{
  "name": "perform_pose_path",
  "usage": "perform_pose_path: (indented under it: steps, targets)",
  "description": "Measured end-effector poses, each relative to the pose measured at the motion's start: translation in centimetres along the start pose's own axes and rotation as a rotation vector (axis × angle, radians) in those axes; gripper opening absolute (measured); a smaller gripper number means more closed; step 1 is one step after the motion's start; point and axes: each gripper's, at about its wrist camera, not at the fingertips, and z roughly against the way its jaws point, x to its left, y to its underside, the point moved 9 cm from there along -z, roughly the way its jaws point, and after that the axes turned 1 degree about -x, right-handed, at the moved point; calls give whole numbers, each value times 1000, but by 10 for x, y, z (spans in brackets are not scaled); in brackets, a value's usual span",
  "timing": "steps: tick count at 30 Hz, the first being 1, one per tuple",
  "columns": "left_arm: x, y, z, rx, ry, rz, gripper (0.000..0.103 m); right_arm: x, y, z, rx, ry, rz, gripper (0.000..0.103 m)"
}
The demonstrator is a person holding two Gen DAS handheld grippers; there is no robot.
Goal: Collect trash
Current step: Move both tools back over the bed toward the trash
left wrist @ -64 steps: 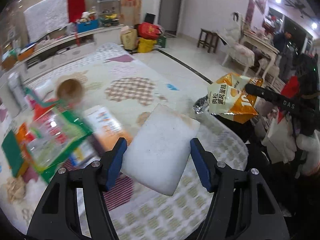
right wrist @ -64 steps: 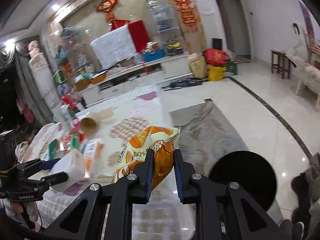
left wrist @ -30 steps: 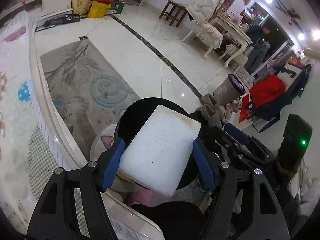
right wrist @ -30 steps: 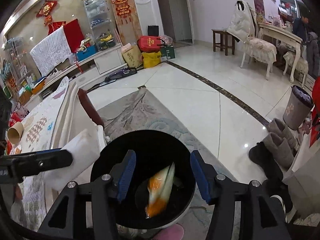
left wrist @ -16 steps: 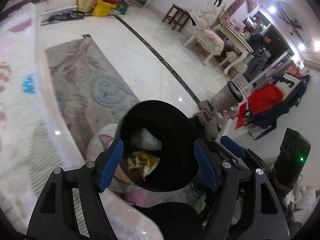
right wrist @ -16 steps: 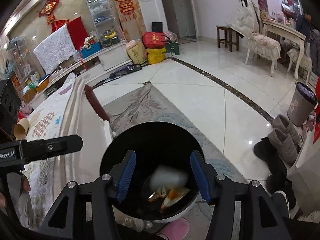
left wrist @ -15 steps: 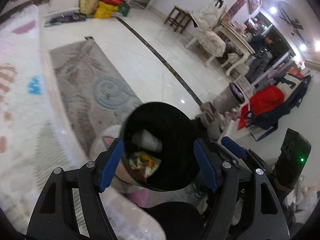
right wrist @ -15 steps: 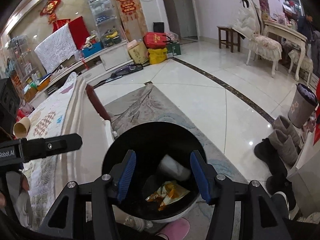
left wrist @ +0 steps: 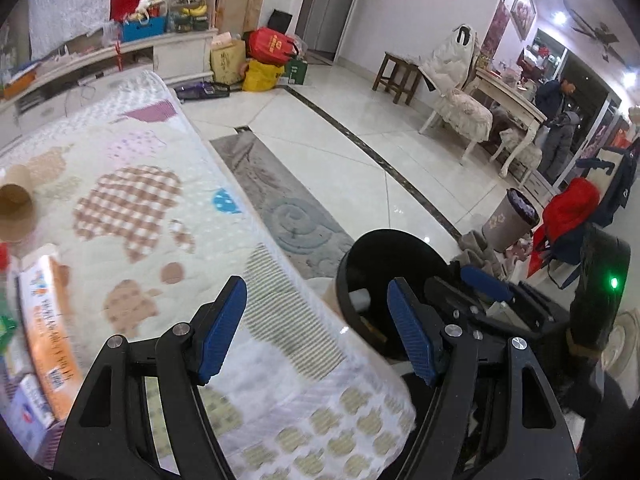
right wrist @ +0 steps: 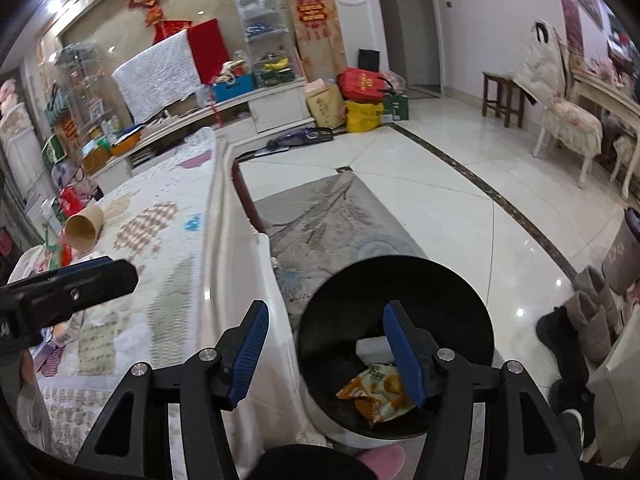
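Observation:
A black round bin (right wrist: 460, 280) stands on the floor beside the table; it also shows in the left wrist view (left wrist: 384, 244). Inside lie an orange snack bag (right wrist: 378, 394) and a white foam block (right wrist: 370, 348). My right gripper (right wrist: 326, 350) is open and empty, above the bin's left rim. My left gripper (left wrist: 316, 328) is open and empty, over the table's near edge, left of the bin. On the patterned tablecloth (left wrist: 132, 216) lie a paper cup (left wrist: 14, 208), also seen from the right wrist (right wrist: 84, 228), and an orange packet (left wrist: 46, 328).
A grey rug (right wrist: 332, 216) lies beyond the bin. A small lined bin (left wrist: 512, 220) and boots (right wrist: 588, 312) stand to the right. Bags (right wrist: 360, 96) sit by the far cabinet. Chairs and a stool (left wrist: 400, 76) stand at the right wall.
Both grippers opened and dropped the snack bag and the foam block into the bin. Both have since swung left, back toward the table.

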Motion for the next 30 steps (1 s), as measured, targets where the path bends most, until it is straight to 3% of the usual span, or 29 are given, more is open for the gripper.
perform_pose_path:
  steps: [13,23,30]
  targets:
    - [84,16,73,-99,-186,32,72,92,-18,7,-12,-101,98,65]
    - [192,54,134,-129,-291,185,72,204,-3,-18,73,-269,188,66]
    - [285,83,183,-133,-410,285,72,282,10,-37,128,-355,275,69]
